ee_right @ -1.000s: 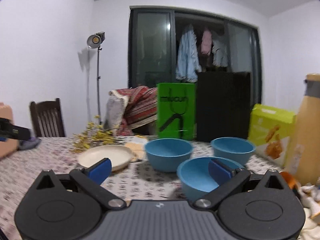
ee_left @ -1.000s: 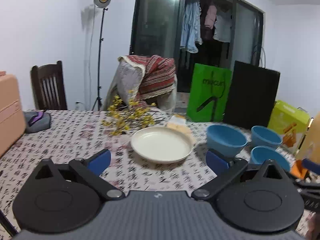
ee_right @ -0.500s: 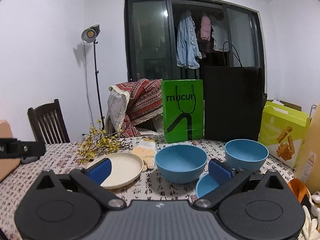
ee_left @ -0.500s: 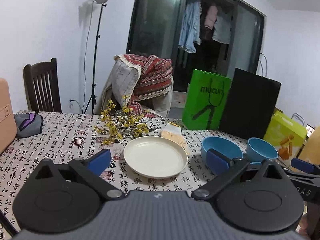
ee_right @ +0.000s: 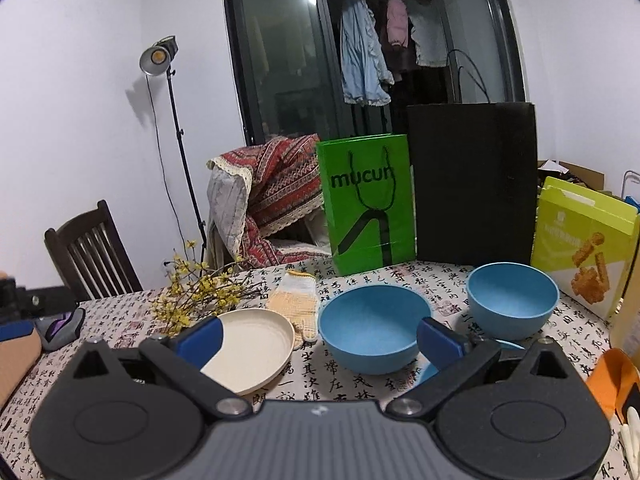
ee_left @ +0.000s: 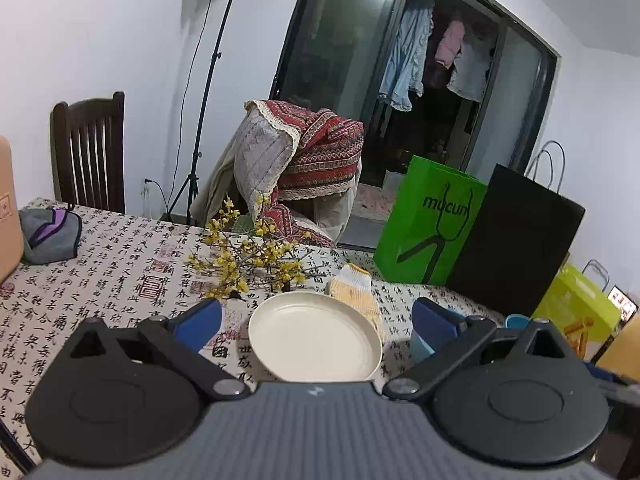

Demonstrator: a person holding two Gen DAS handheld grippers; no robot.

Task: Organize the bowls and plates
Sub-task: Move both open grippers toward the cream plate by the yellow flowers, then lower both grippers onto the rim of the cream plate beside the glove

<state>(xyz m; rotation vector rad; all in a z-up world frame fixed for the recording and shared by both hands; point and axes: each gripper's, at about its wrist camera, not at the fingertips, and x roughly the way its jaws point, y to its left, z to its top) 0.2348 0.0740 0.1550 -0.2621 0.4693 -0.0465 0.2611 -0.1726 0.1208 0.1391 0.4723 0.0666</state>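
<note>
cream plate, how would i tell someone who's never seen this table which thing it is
Start at the tall green paper bag standing at the back of the table, then come forward and left, past the knitted glove. The cream plate lies there, flat and shallow, beside three deep blue bowls.

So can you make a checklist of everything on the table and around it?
Surface: table under a calligraphy-print cloth.
Job's things: cream plate; three blue bowls, nearest, far right, a third mostly hidden.
Clutter: yellow flower sprigs, knitted glove, green mucun bag, black bag, snack box.
Grippers: left gripper and right gripper open, empty.
Cables: lamp cord.
Surroundings: chairs, studio lamp, hanging clothes.
</note>
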